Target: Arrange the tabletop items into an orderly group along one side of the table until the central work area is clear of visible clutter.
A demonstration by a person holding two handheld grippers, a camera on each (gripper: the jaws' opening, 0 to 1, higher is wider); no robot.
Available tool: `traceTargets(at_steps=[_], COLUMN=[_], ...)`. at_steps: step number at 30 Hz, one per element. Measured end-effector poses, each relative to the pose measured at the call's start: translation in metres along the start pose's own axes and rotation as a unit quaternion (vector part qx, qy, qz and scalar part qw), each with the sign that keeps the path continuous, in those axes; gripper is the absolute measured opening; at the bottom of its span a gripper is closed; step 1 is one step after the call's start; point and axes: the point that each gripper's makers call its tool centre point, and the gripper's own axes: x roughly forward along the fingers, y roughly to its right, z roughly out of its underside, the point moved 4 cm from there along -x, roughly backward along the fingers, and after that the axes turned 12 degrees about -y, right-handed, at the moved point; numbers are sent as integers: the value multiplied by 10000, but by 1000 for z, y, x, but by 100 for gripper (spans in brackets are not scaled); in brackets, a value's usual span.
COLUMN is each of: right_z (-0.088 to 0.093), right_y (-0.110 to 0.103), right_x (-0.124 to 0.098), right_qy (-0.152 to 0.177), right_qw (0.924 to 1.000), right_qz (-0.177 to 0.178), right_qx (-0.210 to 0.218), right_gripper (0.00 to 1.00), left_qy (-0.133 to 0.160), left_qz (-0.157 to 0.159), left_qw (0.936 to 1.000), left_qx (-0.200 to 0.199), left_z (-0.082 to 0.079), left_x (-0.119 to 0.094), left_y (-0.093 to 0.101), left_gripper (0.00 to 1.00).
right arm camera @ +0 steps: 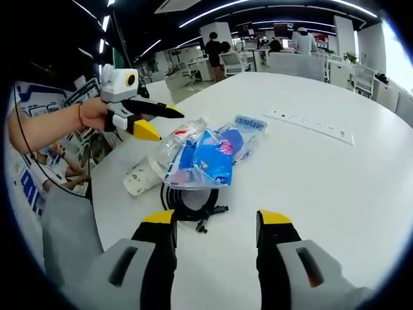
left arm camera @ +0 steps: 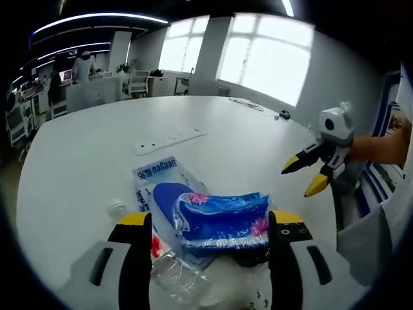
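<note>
White counter (right arm camera: 335, 174) with a cluster of items near its edge: a blue floral packet (right arm camera: 208, 158) lying over clear plastic bags (right arm camera: 242, 132), a plastic bottle (right arm camera: 175, 139), and a coiled black cable (right arm camera: 190, 201) just beside them. Left gripper (right arm camera: 158, 121) hovers above the bottle, jaws spread, holding nothing. Right gripper (left arm camera: 308, 175) is also spread and empty. A white power strip (left arm camera: 169, 140) lies well apart; what appears to be a small dark object (left arm camera: 284, 115) sits farther off.

black cable (right arm camera: 191, 201): partly under blue pouch (right arm camera: 208, 158) | packet print (left arm camera: 157, 170): unreadable
</note>
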Motion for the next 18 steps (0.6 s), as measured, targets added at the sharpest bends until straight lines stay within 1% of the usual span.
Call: traceTargets(at_steps=[4,9,13,18], right_z=[0,1,2,4], right_y=[1,2,3,4], right_x=[0,1,2,3], right_qy=[-3,-9,-26,-48], right_qw=[10000,10000,10000,10000], right_qz=[4,13,14,19], right_qx=[17,32,42,47], right_gripper=[48,48,48,48], left_qy=[-156,-315,-376,-484], left_qz=[-5,13,40,43], left_qw=[9998,9994,9992,9988], left_qx=[100,108,115,98], left_z=[1,2,1,2], left_x=[6,12,15,21], left_y=[-3,-9,-10,-16], left_gripper=[74,70,68,62])
